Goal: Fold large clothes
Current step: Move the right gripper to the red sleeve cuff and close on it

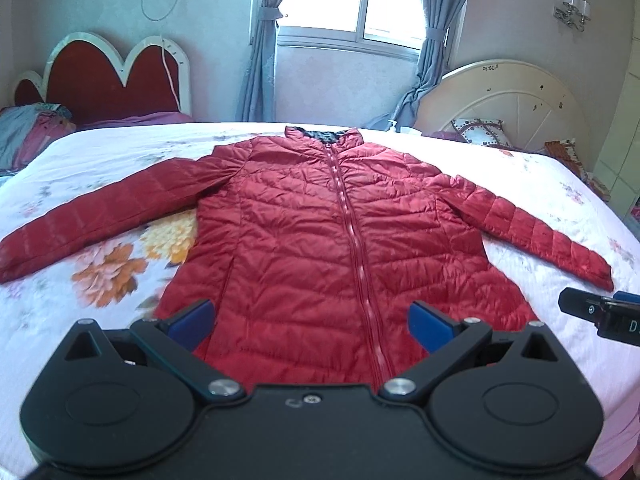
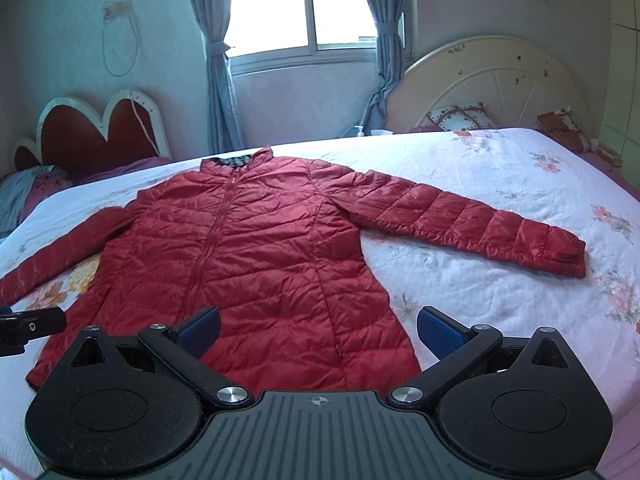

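A red quilted puffer jacket (image 1: 320,232) (image 2: 248,256) lies flat on the bed, zipped, collar at the far side, both sleeves spread outward. Its left sleeve (image 1: 92,216) runs to the left edge; its right sleeve (image 2: 472,220) ends at a cuff on the sheet. My left gripper (image 1: 310,322) hovers open above the hem, blue pads wide apart with nothing between them. My right gripper (image 2: 318,332) is open too, over the hem's right corner, and holds nothing. Each gripper shows at the edge of the other's view: the right one (image 1: 600,314), the left one (image 2: 28,326).
The bed has a white floral sheet (image 2: 500,168). Behind stand a red heart-shaped headboard (image 1: 108,76), a cream round headboard (image 1: 508,96) with a pillow (image 1: 478,130), a curtained window (image 1: 348,0) and a bottle (image 2: 361,131). Folded bedding (image 1: 28,132) sits at the far left.
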{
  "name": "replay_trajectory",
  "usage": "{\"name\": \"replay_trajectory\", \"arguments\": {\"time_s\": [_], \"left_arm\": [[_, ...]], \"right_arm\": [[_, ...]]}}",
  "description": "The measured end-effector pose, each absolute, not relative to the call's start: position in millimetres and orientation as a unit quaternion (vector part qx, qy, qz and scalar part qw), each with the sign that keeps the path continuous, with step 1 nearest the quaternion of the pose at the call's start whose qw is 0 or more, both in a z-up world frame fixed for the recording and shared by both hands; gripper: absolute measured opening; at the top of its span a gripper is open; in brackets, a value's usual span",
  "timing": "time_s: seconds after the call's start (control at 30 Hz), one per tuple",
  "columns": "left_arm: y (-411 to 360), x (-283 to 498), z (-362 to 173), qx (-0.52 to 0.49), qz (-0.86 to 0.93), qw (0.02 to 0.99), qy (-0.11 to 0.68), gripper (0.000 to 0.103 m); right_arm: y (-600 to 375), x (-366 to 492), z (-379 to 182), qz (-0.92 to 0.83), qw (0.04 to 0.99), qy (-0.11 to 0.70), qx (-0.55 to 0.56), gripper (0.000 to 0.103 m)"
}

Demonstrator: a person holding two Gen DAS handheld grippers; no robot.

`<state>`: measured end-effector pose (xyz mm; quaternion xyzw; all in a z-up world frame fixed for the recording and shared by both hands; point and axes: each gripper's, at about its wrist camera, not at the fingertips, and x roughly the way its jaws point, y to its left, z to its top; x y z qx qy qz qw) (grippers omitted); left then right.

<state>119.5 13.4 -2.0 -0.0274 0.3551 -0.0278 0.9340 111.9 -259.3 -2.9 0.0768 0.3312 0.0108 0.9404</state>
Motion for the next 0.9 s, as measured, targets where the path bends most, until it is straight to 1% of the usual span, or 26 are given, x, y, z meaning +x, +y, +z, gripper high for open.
{"name": "replay_trajectory", "arguments": {"time_s": [0.3, 0.43, 0.53, 0.63, 0.8, 0.9], "left_arm": [[30, 172, -2, -0.023, -0.057, 0.934, 0.351, 0.102], [28, 192, -11, -0.029, -0.069, 0.933, 0.353, 0.102], [19, 208, -24, -0.04, -0.092, 0.922, 0.373, 0.102], [6, 227, -42, -0.052, -0.105, 0.908, 0.403, 0.099], [-21, 250, -61, -0.028, -0.095, 0.902, 0.42, 0.099], [-35, 267, -63, -0.023, -0.102, 0.9, 0.424, 0.092]], "right_arm": [[-255, 164, -1, -0.021, 0.943, 0.319, 0.09, 0.103], [-272, 179, -6, -0.039, 0.944, 0.309, 0.114, 0.103], [-303, 185, -12, -0.06, 0.939, 0.304, 0.153, 0.103], [-346, 189, -24, -0.094, 0.926, 0.304, 0.202, 0.103], [-420, 200, -52, -0.157, 0.903, 0.305, 0.257, 0.103], [-458, 207, -70, -0.181, 0.888, 0.303, 0.296, 0.103]]}}
